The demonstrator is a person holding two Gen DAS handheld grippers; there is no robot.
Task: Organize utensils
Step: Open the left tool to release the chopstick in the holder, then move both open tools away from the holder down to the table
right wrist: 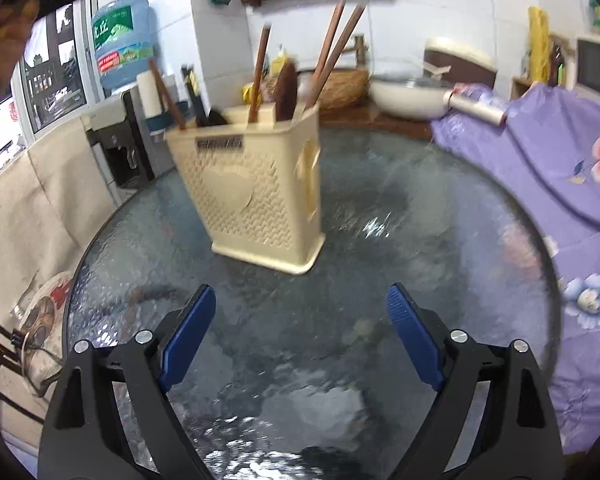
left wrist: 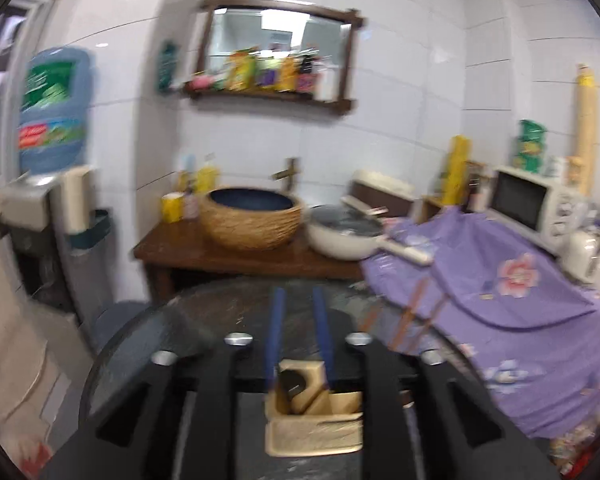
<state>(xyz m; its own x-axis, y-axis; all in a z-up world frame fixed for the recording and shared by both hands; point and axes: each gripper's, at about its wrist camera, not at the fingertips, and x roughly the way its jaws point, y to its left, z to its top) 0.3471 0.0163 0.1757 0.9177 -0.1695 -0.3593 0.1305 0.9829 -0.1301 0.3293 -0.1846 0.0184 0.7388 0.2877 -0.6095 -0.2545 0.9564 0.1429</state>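
Note:
A cream plastic utensil holder stands upright on the round glass table. Brown chopsticks, a dark spatula and black-handled utensils stick up out of it. My right gripper is open and empty, low over the glass, a short way in front of the holder. In the blurred left wrist view my left gripper hangs right above the holder. Its blue fingers are a narrow gap apart with nothing between them. Blurred brown chopsticks show just right of it.
A purple floral cloth covers the surface to the right and overlaps the table edge. Behind stand a white pan, a woven basin on a wooden stand, a microwave and a water dispenser at the left.

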